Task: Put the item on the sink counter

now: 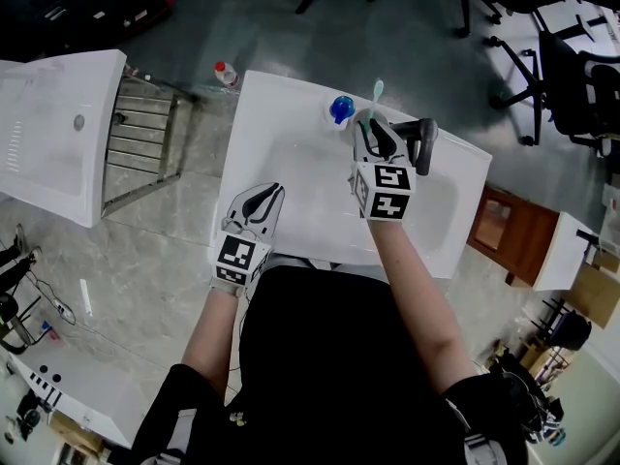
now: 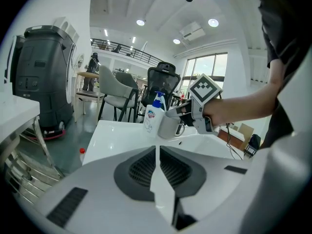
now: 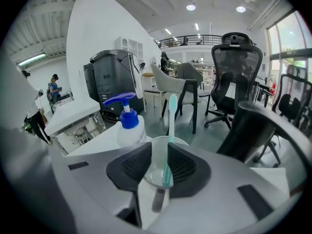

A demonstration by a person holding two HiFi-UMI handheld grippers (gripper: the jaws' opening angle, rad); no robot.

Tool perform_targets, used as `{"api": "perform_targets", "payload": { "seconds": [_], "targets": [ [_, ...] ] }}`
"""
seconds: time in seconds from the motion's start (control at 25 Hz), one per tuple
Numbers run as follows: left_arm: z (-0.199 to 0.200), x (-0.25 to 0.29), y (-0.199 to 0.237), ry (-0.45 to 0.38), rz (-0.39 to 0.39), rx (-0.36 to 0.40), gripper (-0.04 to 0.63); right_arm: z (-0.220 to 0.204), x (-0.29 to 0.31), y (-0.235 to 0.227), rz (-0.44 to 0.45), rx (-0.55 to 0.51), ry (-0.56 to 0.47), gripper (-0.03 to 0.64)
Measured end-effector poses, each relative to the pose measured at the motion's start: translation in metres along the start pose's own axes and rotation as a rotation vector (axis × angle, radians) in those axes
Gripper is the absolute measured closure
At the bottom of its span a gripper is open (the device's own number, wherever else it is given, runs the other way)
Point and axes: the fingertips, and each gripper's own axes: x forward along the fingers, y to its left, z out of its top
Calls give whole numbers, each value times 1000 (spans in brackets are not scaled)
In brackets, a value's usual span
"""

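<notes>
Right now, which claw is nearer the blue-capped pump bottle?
Right. The right claw, closed on the cup, is beside the bottle; the left claw is at the sink's near edge.

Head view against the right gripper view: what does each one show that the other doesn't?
Only the head view: the whole white sink, the person's arms and the left gripper, shut and empty, at the sink's near edge. Only the right gripper view: the inside of the clear cup pinched between its jaws, and a dark machine behind. Both: the toothbrush standing in the cup, the blue-topped pump bottle, the dark faucet.
</notes>
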Motion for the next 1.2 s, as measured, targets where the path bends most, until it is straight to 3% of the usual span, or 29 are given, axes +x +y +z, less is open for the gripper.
{"api": "perform_targets", "payload": {
  "seconds": [0.16, 0.88, 1.2],
  "targets": [
    [2, -3, -3, -4, 1, 7, 554, 2, -7, 0, 2, 8, -13, 491],
    [35, -11, -28, -58, 2, 63, 554, 34, -77, 17, 95, 25, -188, 492],
    [60, -17, -61, -78, -19, 105, 554, 41, -135, 10, 165, 33, -271, 525]
  ]
}}
